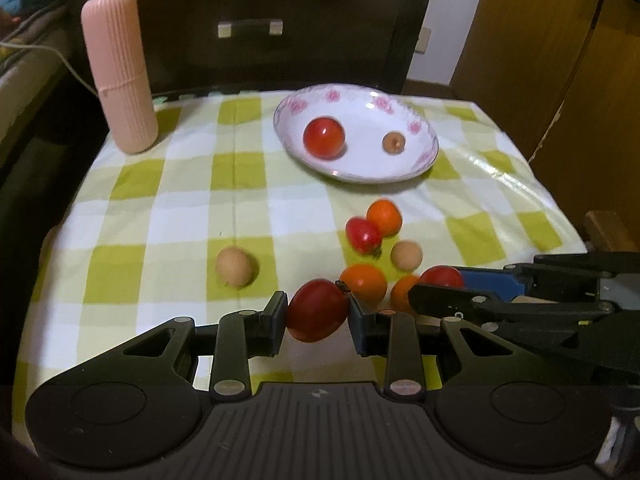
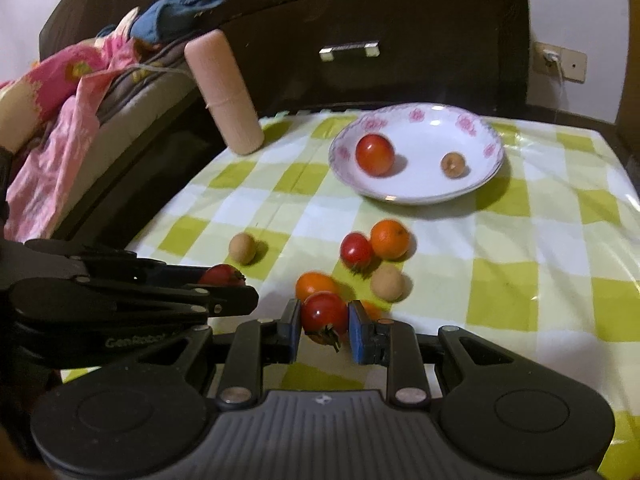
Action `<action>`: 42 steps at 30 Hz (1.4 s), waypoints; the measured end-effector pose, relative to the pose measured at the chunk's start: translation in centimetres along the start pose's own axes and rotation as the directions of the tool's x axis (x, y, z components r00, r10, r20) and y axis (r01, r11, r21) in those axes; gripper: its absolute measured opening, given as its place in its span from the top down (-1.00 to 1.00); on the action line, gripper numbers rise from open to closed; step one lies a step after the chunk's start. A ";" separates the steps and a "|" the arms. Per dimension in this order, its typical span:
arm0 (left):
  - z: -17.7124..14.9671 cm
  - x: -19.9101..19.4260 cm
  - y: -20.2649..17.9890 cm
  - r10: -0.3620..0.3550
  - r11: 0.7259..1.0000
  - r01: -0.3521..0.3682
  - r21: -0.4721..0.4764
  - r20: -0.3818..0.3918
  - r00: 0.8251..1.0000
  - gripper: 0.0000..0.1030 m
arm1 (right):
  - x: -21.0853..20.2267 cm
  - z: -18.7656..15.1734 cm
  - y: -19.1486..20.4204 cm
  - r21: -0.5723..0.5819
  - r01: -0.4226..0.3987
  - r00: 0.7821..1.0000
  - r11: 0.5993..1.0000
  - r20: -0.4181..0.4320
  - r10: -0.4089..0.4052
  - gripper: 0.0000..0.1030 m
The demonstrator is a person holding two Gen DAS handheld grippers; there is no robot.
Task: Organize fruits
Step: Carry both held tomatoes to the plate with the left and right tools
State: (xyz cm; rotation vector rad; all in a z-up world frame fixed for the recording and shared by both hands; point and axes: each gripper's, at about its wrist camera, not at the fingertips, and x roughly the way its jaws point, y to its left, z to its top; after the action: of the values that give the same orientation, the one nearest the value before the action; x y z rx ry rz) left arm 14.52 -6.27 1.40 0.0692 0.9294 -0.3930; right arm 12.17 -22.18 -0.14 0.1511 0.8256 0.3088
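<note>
Red skin: the tomato (image 1: pixel 317 310) in my left gripper (image 1: pixel 318 314) looks glossy, smooth and probably slippery.
Left tool: my left gripper is pinching that tomato across its widest part, one pad on each side, lifted over the checked cloth (image 1: pixel 180 184) near its front edge.
Right tool: my right gripper (image 2: pixel 325 320) is pressed onto a smaller tomato with a green stalk (image 2: pixel 325 314), the stalk end pointing down towards me.
Handling: both fruits are light and soft-skinned, I judge; too hard a squeeze would bruise or split them, too light and the round skin could roll out of the flat pads. Across the middle is the best hold, clear of the stalk.
Plate: the flowered plate (image 1: pixel 430 152) sits at the far side and already holds one tomato (image 1: pixel 324 137) and one small brown fruit (image 1: pixel 394 142), well apart.
Loose fruit: an orange (image 2: pixel 389 239), a tomato (image 2: pixel 356 250), a brown fruit (image 2: pixel 386 282) and another orange (image 2: pixel 314 284) lie clustered between me and the plate; one brown fruit (image 2: pixel 242 247) lies alone to the left.
Hard to make out: an orange just behind my right pad is mostly hidden. What kind the brown fruits are I cannot tell. From the right view, the left tomato is nearly covered by the other tool.
Bystander: a pink ribbed case (image 1: pixel 118 68) stands upright at the far left corner.
</note>
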 end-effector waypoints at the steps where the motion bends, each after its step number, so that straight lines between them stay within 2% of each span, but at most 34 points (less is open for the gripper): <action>1: 0.2 0.0 -0.1 -0.001 1.000 0.001 -0.002 0.004 1.000 0.22 | -0.1 0.2 -0.2 0.008 0.002 1.000 1.000 0.006 -0.002 0.50; 19: 3.4 0.9 -1.2 -0.012 1.000 0.013 -0.010 0.065 0.998 0.24 | -0.8 2.8 -2.2 0.092 0.024 0.996 0.995 0.087 -0.032 0.50; 29: 7.1 3.6 -1.6 -0.035 0.999 0.037 -0.021 0.091 0.995 0.24 | 0.4 5.7 -5.0 0.159 0.057 0.987 0.986 0.139 -0.080 0.50; 33: 8.3 5.5 -1.4 -0.048 0.998 0.052 -0.044 0.072 0.996 0.24 | 1.7 6.7 -6.3 0.184 0.055 0.987 0.981 0.140 -0.082 0.50; 42: 9.2 8.7 -1.2 -0.025 0.997 0.027 -0.075 0.031 0.999 0.25 | 4.7 8.2 -8.4 0.190 0.054 0.990 0.980 0.119 -0.077 0.50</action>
State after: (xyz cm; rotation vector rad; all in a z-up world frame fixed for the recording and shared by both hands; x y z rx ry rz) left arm 25.76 -12.05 0.17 -0.0175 0.9150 -0.3818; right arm 22.96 -28.70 -0.04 0.3146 0.7320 0.1575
